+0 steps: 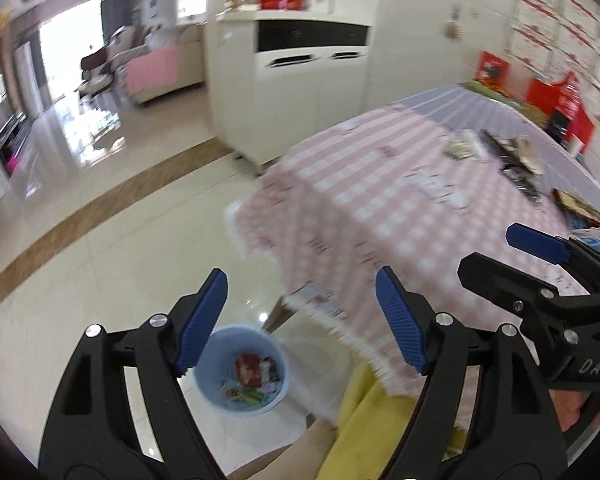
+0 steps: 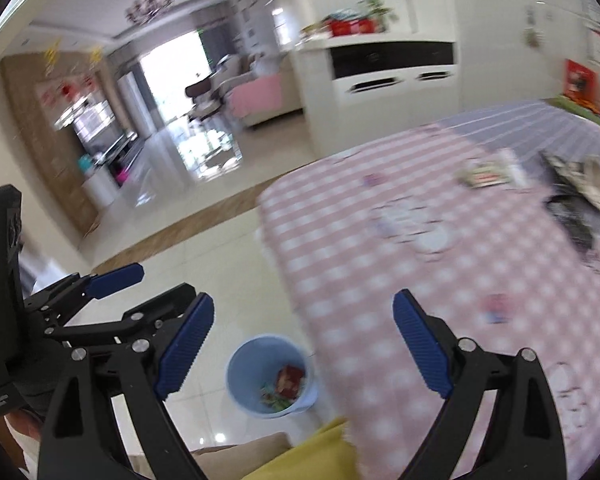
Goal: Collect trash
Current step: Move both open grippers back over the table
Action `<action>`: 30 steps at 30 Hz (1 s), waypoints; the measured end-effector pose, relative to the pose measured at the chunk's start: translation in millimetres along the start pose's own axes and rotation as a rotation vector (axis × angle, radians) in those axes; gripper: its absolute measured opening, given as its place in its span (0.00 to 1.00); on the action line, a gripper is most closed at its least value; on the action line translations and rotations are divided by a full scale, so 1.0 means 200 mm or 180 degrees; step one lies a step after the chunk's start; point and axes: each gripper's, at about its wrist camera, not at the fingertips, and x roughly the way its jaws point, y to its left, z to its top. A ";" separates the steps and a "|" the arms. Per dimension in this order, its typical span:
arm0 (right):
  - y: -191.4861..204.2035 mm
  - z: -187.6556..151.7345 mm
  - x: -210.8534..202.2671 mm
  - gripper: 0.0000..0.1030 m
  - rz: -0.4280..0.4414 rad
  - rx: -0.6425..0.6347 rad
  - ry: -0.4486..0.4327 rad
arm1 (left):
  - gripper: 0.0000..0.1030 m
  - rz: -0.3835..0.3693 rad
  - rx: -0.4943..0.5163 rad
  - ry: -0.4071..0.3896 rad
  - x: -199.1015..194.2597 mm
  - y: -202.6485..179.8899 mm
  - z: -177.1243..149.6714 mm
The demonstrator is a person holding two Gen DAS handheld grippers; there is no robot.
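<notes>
A light blue bin (image 1: 242, 372) stands on the floor beside the table and holds several wrappers, one red; it also shows in the right wrist view (image 2: 270, 376). My left gripper (image 1: 300, 320) is open and empty, held high above the bin and the table's corner. My right gripper (image 2: 302, 344) is open and empty, above the table's edge and the bin. Each gripper shows in the other's view: the right one (image 1: 540, 256) and the left one (image 2: 116, 280). Blurred wrappers and dark items (image 1: 500, 152) lie at the far end of the pink checked tablecloth (image 1: 380, 208).
A white cabinet (image 1: 300, 80) stands beyond the table. A yellow cushion (image 1: 372, 424) on a beige chair sits below the table's near corner. A small red item (image 2: 498, 308) lies on the cloth. Glossy tiled floor (image 1: 120, 220) stretches left toward a living room.
</notes>
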 end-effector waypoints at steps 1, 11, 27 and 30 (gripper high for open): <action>-0.04 0.00 -0.02 0.87 -0.0055 0.0033 -0.0024 | 0.74 -0.0042 0.0038 -0.0001 0.01 -0.04 0.02; -0.60 0.04 -0.24 0.87 -0.0613 0.0509 -0.0150 | 0.74 -0.0441 0.0609 -0.0075 0.11 -0.57 0.24; -1.17 0.23 0.03 0.86 -0.1444 0.0757 0.0129 | 0.74 -0.0472 0.1143 0.0412 0.85 -1.01 0.63; -1.20 0.25 0.10 0.86 -0.1503 0.0655 0.0194 | 0.74 -0.0370 0.1132 0.0526 0.98 -1.02 0.66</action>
